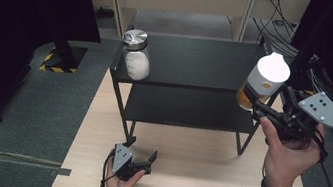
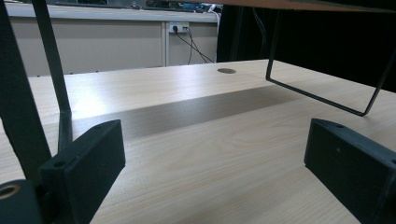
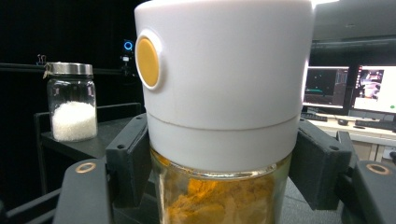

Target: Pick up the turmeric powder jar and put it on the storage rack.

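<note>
Up close, the right claw [image 3: 219, 177] clamps an orange-filled jar [image 3: 224, 116].

1. No lettering, brand name or number can be read on anything pictured.
2. The monitors [image 3: 348, 88] at the right of the right gripper view show glowing content, too small and blurred to read.
3. The yellow-and-black hazard striping [image 1: 53, 60] on the floor at left in the high view carries no words.
</note>
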The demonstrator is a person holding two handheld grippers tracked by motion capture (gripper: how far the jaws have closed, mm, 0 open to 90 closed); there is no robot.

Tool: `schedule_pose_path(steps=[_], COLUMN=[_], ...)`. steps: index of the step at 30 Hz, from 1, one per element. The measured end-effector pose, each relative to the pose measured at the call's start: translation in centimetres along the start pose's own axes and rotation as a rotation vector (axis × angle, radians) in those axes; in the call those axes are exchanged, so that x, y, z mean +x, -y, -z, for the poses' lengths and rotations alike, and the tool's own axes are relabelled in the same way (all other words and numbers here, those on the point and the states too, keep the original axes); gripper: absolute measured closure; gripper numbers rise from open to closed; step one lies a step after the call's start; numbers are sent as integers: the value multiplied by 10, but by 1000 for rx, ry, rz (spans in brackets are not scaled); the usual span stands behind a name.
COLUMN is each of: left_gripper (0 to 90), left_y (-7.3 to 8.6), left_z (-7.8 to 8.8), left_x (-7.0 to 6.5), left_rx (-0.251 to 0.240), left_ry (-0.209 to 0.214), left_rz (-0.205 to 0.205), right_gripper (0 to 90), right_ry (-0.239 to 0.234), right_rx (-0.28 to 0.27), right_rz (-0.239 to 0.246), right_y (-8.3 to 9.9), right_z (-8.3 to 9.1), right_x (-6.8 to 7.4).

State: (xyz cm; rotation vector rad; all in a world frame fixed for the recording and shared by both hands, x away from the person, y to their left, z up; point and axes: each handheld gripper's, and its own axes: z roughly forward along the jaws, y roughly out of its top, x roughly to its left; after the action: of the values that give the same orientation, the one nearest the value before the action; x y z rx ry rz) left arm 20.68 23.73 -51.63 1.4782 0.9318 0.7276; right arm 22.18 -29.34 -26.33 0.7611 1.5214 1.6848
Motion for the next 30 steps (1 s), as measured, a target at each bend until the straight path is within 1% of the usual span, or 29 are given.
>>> schedule_pose_path(steps=[14,30], left_gripper=[47,46], left_y=[0,0], left_z=[0,0], left_x=[0,0], left_rx=[0,0], left_ry=[0,1], left_rz=[-2,-2], right_gripper=[309,309], right_ry=[15,45], right_rx=[4,36], right_rz=[11,22], right_y=[-12,-22], right_z=[-8,-24], right_x=[-2,-6])
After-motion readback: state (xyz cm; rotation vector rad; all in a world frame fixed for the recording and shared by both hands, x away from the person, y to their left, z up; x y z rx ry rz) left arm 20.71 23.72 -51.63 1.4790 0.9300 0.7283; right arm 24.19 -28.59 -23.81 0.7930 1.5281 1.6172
